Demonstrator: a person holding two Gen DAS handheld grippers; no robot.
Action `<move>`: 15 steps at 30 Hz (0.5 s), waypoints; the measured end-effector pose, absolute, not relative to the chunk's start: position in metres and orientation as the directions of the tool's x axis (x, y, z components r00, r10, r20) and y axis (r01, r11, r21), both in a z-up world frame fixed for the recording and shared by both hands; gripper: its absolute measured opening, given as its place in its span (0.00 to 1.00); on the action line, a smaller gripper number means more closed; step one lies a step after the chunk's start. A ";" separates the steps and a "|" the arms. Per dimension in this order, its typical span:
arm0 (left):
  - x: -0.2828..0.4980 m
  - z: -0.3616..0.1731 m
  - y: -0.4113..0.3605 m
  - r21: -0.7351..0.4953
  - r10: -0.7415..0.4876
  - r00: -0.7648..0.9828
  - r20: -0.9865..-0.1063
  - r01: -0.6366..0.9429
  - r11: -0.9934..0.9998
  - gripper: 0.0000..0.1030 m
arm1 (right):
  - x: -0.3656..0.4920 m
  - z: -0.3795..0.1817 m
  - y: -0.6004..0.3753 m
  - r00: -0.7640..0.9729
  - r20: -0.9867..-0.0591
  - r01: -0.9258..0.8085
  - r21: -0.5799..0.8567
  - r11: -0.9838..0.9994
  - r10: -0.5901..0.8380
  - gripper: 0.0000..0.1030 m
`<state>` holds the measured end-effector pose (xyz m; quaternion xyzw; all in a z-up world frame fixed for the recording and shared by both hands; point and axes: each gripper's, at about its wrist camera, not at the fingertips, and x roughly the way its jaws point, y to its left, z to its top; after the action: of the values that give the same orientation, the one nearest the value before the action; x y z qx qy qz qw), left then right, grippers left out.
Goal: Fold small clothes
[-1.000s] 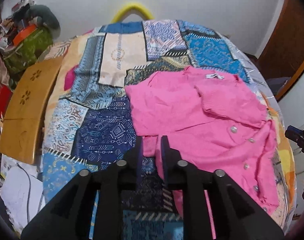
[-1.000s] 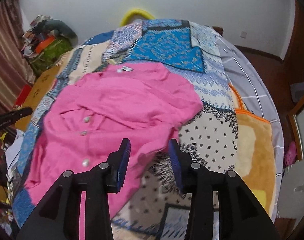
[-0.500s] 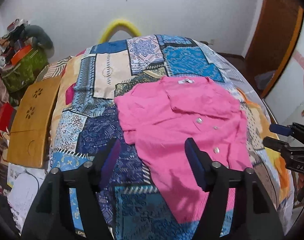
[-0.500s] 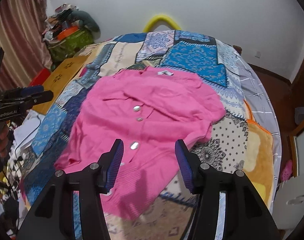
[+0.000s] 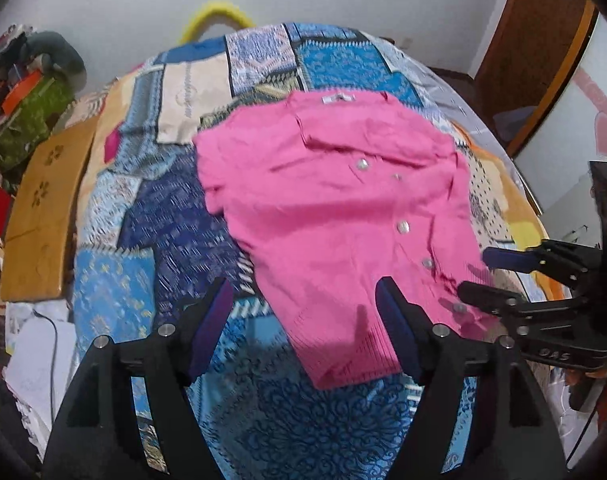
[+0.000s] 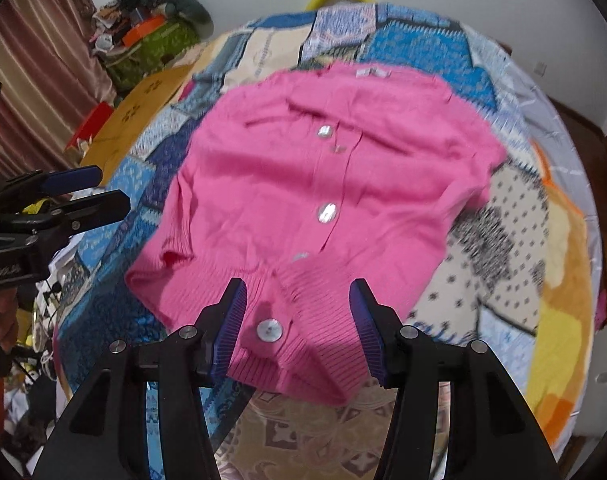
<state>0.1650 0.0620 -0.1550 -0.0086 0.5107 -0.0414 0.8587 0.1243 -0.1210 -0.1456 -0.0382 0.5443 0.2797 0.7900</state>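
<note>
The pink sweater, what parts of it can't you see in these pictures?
- The underside of the pink sweater is hidden in both views, since it lies flat on the patchwork blanket.
- Words on the white neck label: too small and blurred in both views.
- Left wrist view: the right tool covers part of the hem corner.
- Right wrist view: the right tool's fingers cover bits of the ribbed hem.
</note>
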 end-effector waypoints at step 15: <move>0.165 -0.187 0.053 -0.133 -0.143 0.387 -0.911 0.053 0.990 0.71 | 0.125 -0.169 -0.121 0.258 -0.869 -0.492 0.258 0.831 0.423 0.09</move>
<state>0.1654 0.0532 -0.1867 -0.0410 0.5503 -0.0588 0.8319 0.1246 -0.1206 -0.1687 -0.0324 0.5363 0.2887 0.7925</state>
